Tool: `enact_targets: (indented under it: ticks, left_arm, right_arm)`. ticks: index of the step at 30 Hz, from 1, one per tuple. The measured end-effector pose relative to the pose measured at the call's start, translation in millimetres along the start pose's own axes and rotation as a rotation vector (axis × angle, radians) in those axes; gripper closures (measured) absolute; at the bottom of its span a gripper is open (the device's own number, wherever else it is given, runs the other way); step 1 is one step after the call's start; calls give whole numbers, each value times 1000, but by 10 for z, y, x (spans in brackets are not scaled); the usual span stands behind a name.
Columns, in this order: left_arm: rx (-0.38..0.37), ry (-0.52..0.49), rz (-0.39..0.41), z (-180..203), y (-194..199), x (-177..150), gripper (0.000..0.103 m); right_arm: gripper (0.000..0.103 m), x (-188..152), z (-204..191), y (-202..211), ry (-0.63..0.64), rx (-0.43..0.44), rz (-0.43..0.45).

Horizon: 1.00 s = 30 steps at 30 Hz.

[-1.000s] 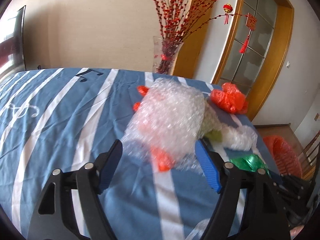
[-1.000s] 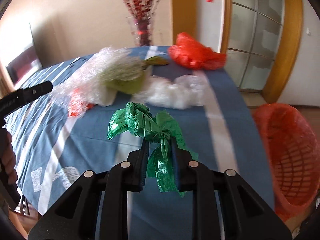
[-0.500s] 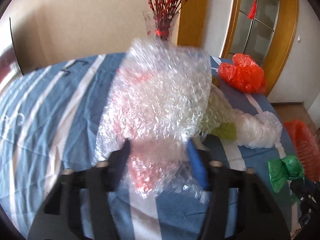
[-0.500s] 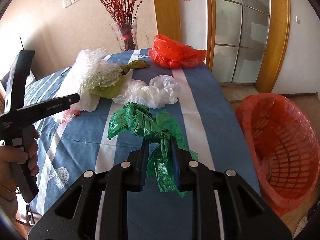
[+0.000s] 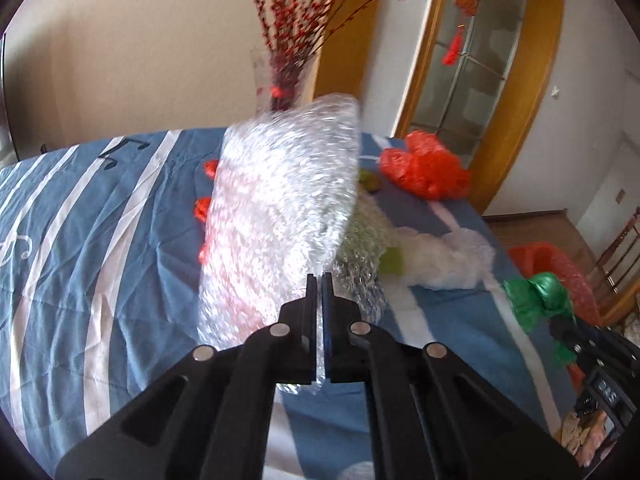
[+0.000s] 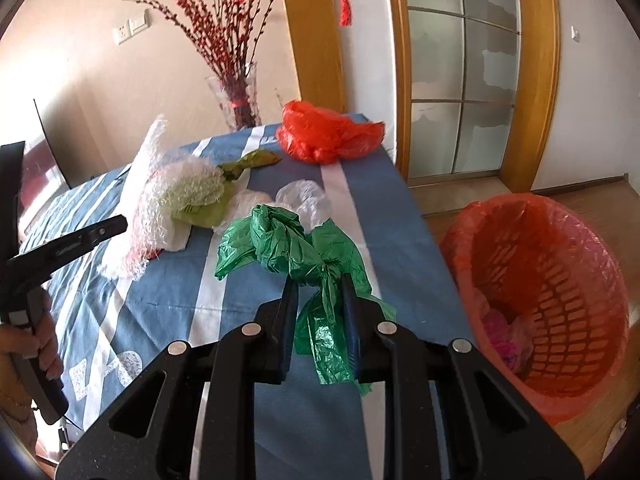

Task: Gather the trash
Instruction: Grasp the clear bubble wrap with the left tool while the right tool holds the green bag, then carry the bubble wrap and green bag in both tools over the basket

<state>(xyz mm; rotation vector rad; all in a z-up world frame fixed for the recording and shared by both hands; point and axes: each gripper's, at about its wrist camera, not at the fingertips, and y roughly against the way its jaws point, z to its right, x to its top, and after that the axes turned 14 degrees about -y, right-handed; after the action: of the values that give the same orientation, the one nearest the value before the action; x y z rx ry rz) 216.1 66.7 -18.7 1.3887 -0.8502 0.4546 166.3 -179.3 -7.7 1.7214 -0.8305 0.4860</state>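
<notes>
**Both grippers loaded with trash over the blue striped table**

Left gripper [image 5: 319,280]: jaws just closed, pinched tight on the lower edge of a bubble wrap sheet [image 5: 280,208], lifted upright off the striped tablecloth [image 5: 80,240]. Right gripper [image 6: 318,284]: clamped narrow on a green plastic bag [image 6: 296,248], held above the cloth.

Seen only from the left wrist: thin film squeezed between the nearly touching pads, red scraps [image 5: 203,208] showing at the wrap's left edge, and the right gripper with its green bag low at the right.

Seen only from the right wrist: inside of the red-lined basket [image 6: 560,280] on the floor beside the table, pink trash at its bottom; a hand [image 6: 40,344] on the left gripper's handle; olive-green bag [image 6: 248,162] under netted foam wrap [image 6: 192,188].

Shared by both: red plastic bag [image 6: 324,134] at the far table corner, clear plastic bag [image 6: 300,196] mid-table, vase of red branches [image 6: 236,96] behind.
</notes>
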Motion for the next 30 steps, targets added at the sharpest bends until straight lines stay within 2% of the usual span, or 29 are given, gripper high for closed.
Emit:
enact_targets:
  ticks: [9, 16, 30]
  left_arm:
    - [-79, -72, 69, 362, 315, 103, 100]
    - [-180, -135, 116, 760, 543, 268, 100]
    - [-392, -246, 180, 1793, 761, 712, 100]
  right_arm:
    - [81, 91, 183, 125, -33, -24, 41]
    - [81, 161, 380, 261, -64, -47, 78]
    - [81, 315, 1026, 614, -165, -136, 160]
